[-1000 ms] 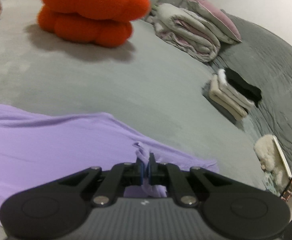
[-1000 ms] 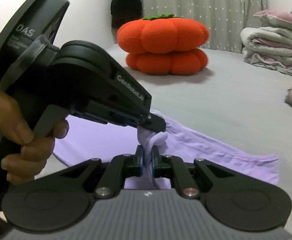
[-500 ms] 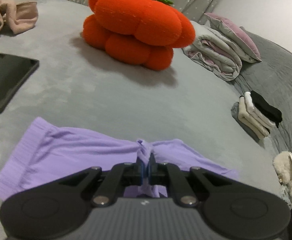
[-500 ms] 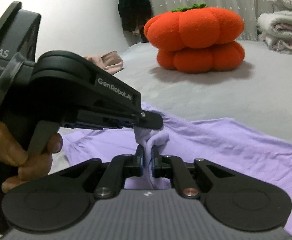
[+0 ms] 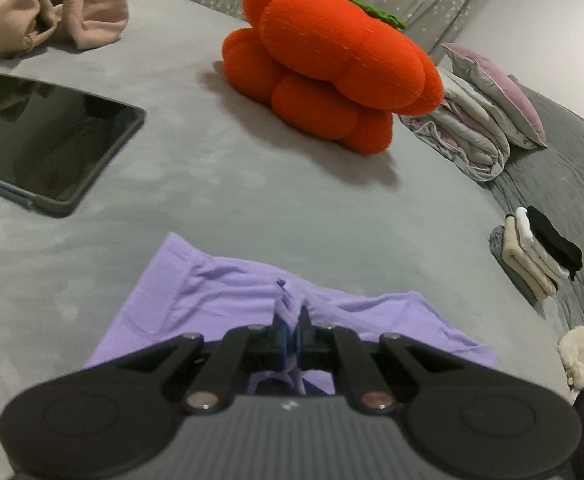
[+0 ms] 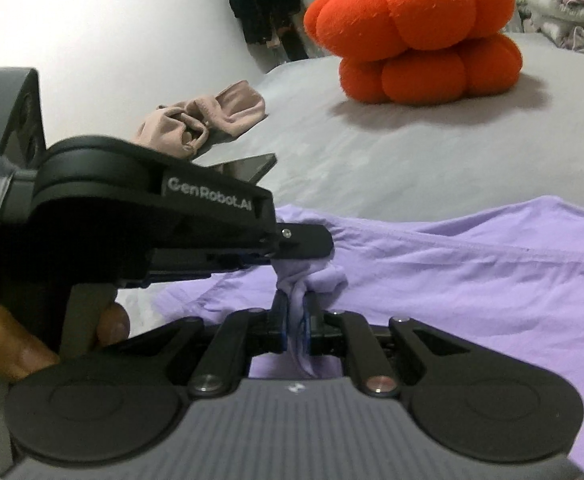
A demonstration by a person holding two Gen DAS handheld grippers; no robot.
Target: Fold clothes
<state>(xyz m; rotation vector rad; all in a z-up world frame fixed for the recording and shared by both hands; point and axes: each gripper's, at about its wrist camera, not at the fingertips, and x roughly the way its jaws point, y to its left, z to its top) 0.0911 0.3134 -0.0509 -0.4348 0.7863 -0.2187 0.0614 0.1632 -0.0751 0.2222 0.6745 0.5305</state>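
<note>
I've got both grippers clamped on the purple garment [image 5: 220, 300], which lies on the grey bed [image 5: 252, 200], on the near side of the orange pumpkin cushion [image 5: 331, 64]

Left gripper [image 5: 292, 320]: fingers clenched on a bunched fold of the purple fabric, the pinch standing up between the blue pads. Rest of the garment spreads flat on the bed on both sides of the pinch, wrinkled

Right gripper [image 6: 295, 320]: fingers also closed on a twisted bit of the same fabric. In my right wrist view the left gripper's fingertip [image 6: 307, 242] sits directly above that pinch, just touching the bunched cloth, so the two grasps are right next to each other. A hand [image 6: 20, 344] wraps the left gripper's handle at the frame's left edge

Relative to the pumpkin cushion:
- dark tablet [image 5: 44, 140] lies flat on the bed, to its left and nearer me
- crumpled beige garment [image 5: 44, 12] sits further left, beyond the tablet
- folded quilts with a lilac pillow [image 5: 487, 112] just to its right
- small stack of folded clothes [image 5: 535, 252], black piece on top, right of it and nearer, well apart from the purple garment

Left view slightly blurred
</note>
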